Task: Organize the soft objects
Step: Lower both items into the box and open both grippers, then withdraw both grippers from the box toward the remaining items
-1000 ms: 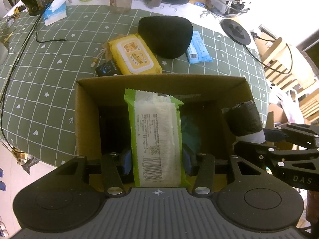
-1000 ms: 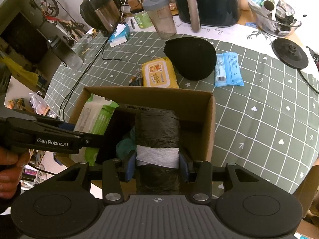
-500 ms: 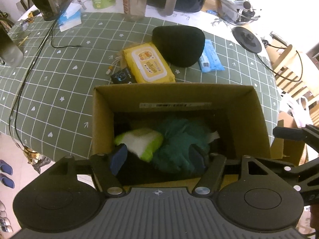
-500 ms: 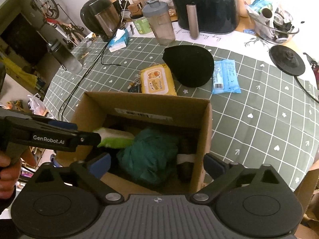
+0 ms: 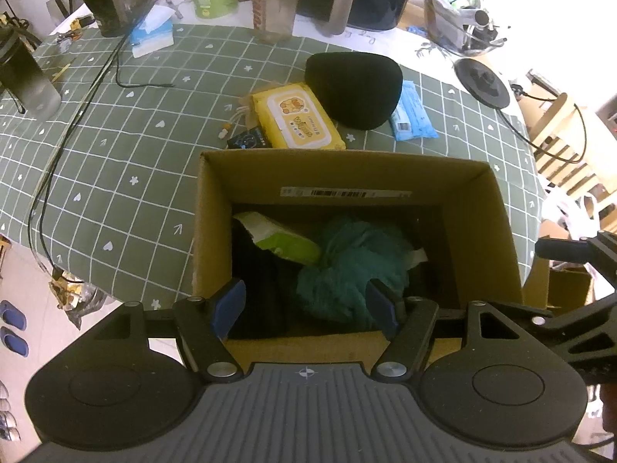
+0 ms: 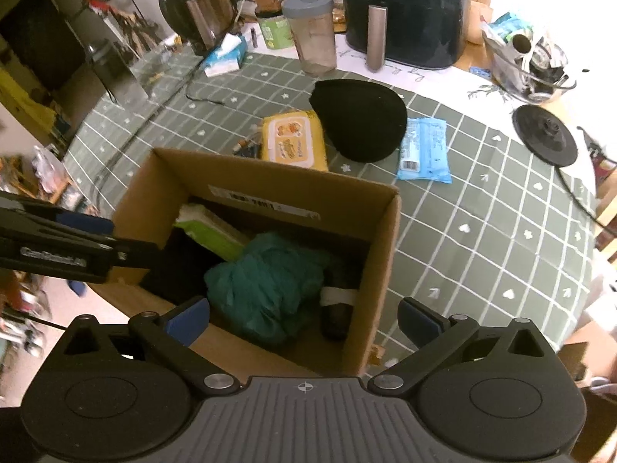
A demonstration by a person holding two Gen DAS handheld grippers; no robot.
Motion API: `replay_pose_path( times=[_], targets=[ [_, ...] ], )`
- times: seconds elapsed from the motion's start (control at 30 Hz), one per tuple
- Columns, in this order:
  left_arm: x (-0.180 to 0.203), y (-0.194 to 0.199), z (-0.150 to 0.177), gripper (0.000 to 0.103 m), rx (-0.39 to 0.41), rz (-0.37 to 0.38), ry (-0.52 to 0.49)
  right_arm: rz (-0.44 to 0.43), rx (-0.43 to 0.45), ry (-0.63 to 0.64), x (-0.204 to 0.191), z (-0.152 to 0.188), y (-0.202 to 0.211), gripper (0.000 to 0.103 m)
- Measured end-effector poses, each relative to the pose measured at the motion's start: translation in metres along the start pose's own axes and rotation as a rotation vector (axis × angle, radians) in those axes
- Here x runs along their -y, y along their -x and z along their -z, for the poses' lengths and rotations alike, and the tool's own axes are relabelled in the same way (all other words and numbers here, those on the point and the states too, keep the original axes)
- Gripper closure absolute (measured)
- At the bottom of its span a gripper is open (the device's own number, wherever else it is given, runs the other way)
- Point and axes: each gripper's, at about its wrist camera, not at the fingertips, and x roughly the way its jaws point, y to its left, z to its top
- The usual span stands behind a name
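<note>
Green wipes pack (image 5: 283, 240) in cardboard box (image 5: 339, 171), barcode label (image 5: 345, 193), yellow wipes (image 5: 296, 121)

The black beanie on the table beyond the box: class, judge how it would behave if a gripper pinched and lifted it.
The black beanie looks like soft knit, so it would probably sag and fold rather than hold its dome. It seems light for its bulk. Lying flat on the tablecloth, it should not roll.

A lived-in home dining area.
A green grid-patterned tablecloth (image 6: 482, 231) carries a black air fryer (image 6: 405, 11), a dark electric kettle (image 6: 193, 4) and a grey-lidded shaker bottle (image 6: 312, 31).
</note>
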Motion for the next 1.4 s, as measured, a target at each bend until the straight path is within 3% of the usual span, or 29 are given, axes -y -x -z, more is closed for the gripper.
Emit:
replay_pose_path(
  times=[0.77, 1.4],
  targets=[
    [-0.013, 0.019, 0.029, 0.035, 0.037, -0.001, 0.040, 0.143, -0.060, 0.109, -0.008, 0.002, 0.000, 0.000],
    [-0.023, 0.022, -0.006, 0.035, 0.113, 0.054, 0.018, 0.201, -0.026, -0.003, 0.022, -0.023, 0.005, 0.000]
  ],
)
